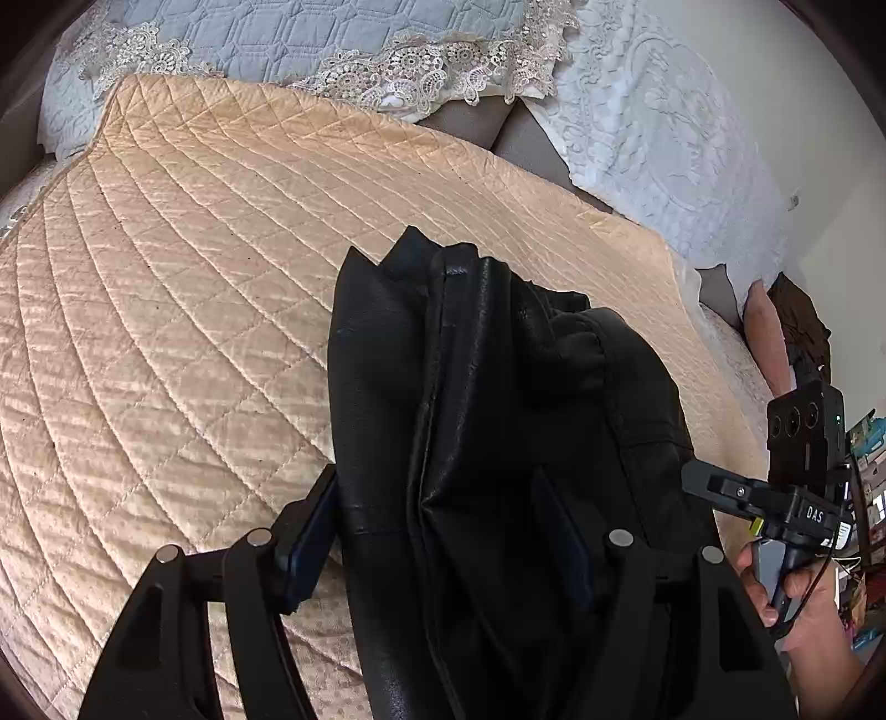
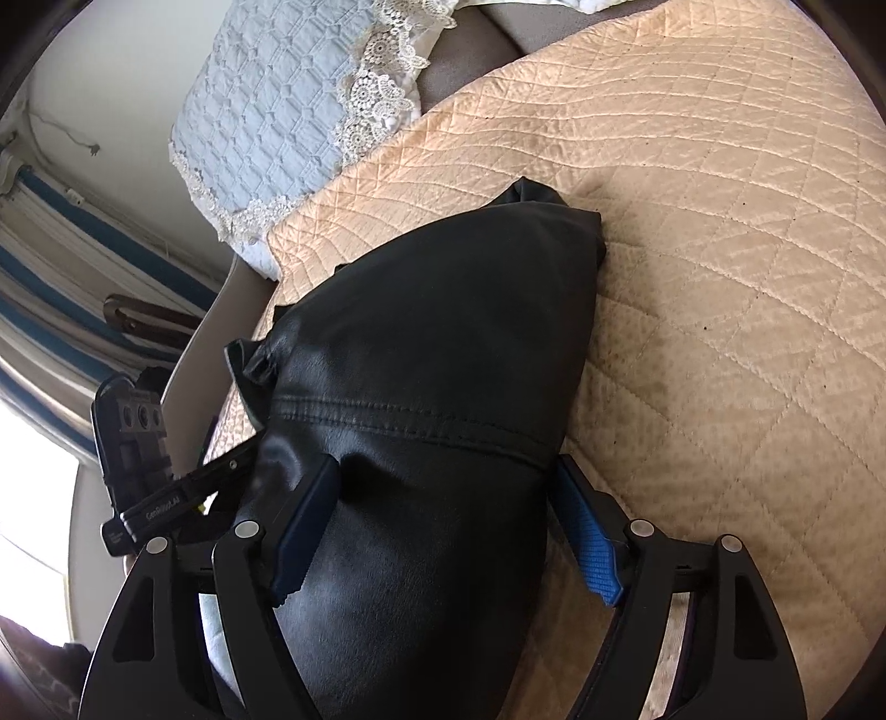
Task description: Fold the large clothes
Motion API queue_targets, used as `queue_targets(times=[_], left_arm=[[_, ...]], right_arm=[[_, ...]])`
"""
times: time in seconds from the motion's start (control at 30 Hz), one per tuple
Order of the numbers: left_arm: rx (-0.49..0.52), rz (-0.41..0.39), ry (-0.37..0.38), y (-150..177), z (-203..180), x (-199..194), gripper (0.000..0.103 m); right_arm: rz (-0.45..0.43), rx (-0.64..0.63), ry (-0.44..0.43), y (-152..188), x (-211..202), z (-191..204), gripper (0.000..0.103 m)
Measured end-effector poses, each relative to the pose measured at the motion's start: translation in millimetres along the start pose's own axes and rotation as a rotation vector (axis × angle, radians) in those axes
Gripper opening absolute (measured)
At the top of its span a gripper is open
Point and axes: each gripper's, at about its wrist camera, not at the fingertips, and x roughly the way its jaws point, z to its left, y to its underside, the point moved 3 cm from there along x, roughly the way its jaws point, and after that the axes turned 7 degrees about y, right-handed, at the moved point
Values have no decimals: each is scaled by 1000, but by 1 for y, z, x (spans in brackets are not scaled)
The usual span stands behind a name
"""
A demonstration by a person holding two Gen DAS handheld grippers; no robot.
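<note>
Setting: Peach quilted bedspread (image 1: 194, 310) covers the bed, with a pale blue lace-trimmed pillow (image 1: 266, 39) and a white embossed pillow (image 1: 653, 127) at the head.

Garment: black leather jacket (image 1: 498, 421) lies bunched in a narrow bundle on the bedspread, seams and folds running lengthwise; in the right wrist view the black leather jacket (image 2: 432, 343) tapers to a point toward the pillows.

Left tool: left hand-held gripper (image 1: 437, 531) has its fingers spread wide, with the jacket's thick bulk lying between them; whether either pad presses the leather cannot be told.

Right tool: right hand-held gripper (image 2: 443, 531) likewise stands spread apart, one blue pad on each side of the bundle, not visibly clamped. From the left wrist view the right hand-held gripper (image 1: 714, 487) sits at the jacket's far edge, the person's right hand (image 1: 786, 598) on its handle.

Stage: judged from the bundle's shape, the fold looks well along, with the final pressing or tidying still open.

Risk, slip: the leather looks smooth and stiff; a pinch on such a thick roll may grip only the outer layer, letting the inner layers slide out.

Risk, spring-back: heavy folds of this kind tend to reopen once let go, undoing the shape.

Risk, drag: pulling the bundle could rumple the satiny bedspread beneath it and skew the fold.

Risk, collision: both tools work close together at one end of the jacket, so a careless closing move could knock one against the other.
</note>
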Motion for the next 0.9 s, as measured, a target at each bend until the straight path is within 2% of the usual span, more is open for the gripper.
queue_targets(times=[0.17,0.27,0.33,0.37,0.4,0.43,0.5,0.53,0.73,0.9], left_arm=[[14,7,12,-1,0,1,71],[21,17,30,0,1,3,67],[29,20,40,-1,2,4,62],[33,19,42,-1,1,4,56],[39,15,41,-1,0,2,46],[43,8,41,-2,-3,-1,41],[60,-6,46,-5,-9,-10,25],[64,-12,52,-7,-11,-14,24],[33,-49,106,-15,-18,-38,19],[43,-98,108,-34,-18,-58,18]], right_arm=[[7,2,11,0,1,3,76],[19,8,2,0,-2,4,65],[20,16,-5,-1,-3,3,52],[19,24,-10,-2,-5,2,49],[15,29,-14,-2,-7,2,40],[5,29,-22,-4,-13,6,31],[-23,1,-38,-7,-27,18,25],[-28,-16,-38,-7,-32,24,23],[-70,-101,-60,-11,-61,60,19],[-96,-119,-100,-23,-65,80,19]])
